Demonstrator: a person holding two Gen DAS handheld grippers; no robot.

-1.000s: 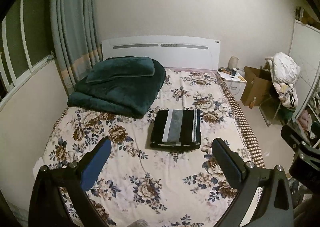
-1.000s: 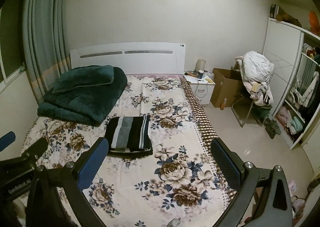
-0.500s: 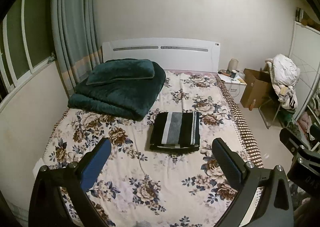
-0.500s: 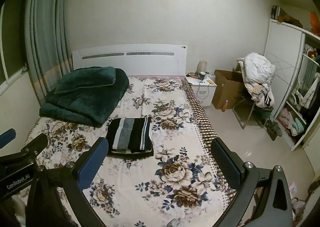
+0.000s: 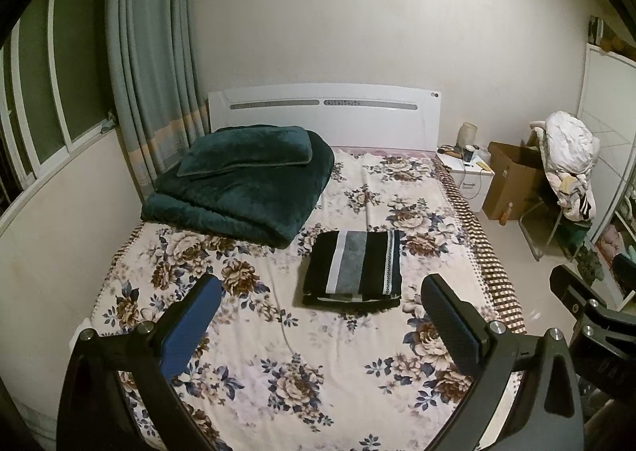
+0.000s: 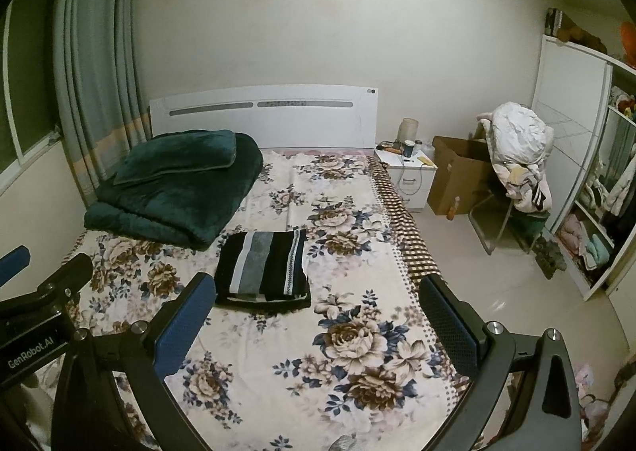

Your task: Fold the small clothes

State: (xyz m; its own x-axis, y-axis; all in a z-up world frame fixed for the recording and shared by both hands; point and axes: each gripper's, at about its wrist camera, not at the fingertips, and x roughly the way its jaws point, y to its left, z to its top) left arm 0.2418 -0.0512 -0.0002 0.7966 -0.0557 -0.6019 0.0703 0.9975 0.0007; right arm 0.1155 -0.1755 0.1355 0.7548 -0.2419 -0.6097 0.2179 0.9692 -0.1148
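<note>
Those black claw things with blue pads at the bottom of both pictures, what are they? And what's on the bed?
They are two grabbing tools a person holds, one in each hand. Each has a tiny camera looking out between its fingers, so you get two pictures of one room. The left gripper and the right gripper are both open and hold nothing. On the flowery bed sheet lies a folded black garment with grey and white stripes. Behind it, near the white headboard, sits a folded dark green fluffy blanket with a matching pillow on top.
</note>
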